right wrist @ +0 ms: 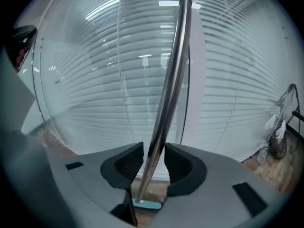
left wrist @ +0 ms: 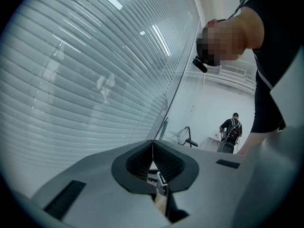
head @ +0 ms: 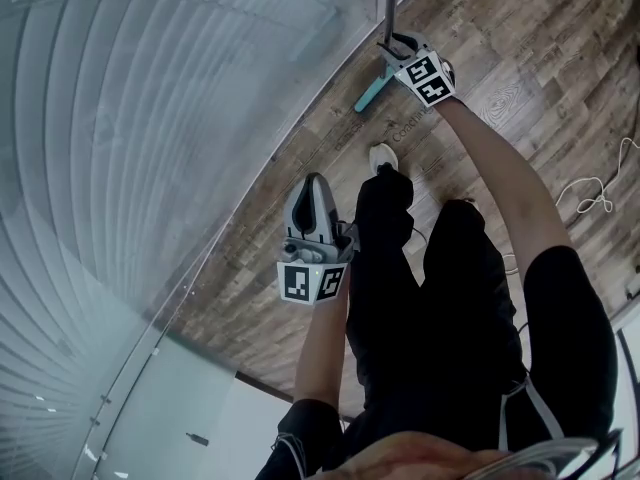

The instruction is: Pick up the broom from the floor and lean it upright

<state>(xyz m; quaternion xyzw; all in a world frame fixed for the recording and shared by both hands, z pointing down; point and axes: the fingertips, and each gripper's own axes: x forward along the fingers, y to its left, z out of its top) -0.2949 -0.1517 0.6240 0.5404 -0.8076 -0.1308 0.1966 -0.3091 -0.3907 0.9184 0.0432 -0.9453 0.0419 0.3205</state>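
Observation:
The broom stands upright against the glass wall: its metal handle (head: pixel 386 3) rises out of the head view's top edge, and its teal head (head: pixel 372 90) rests on the wood floor. My right gripper (head: pixel 395 46) is at the lower handle. In the right gripper view the handle (right wrist: pixel 171 80) passes between the jaws of the right gripper (right wrist: pixel 154 158), which stand open with a gap on the right side; the teal head (right wrist: pixel 147 204) shows below. My left gripper (head: pixel 315 183) hangs by the person's leg, away from the broom. The left gripper (left wrist: pixel 152 148) is shut and empty.
A curved glass wall with blinds (head: pixel 150 118) fills the left. The person's white shoe (head: pixel 383 156) stands on the wood floor (head: pixel 520 48) near the broom head. A white cable (head: pixel 590 193) lies at the right. A distant person with a backpack (left wrist: pixel 231 132) stands far off.

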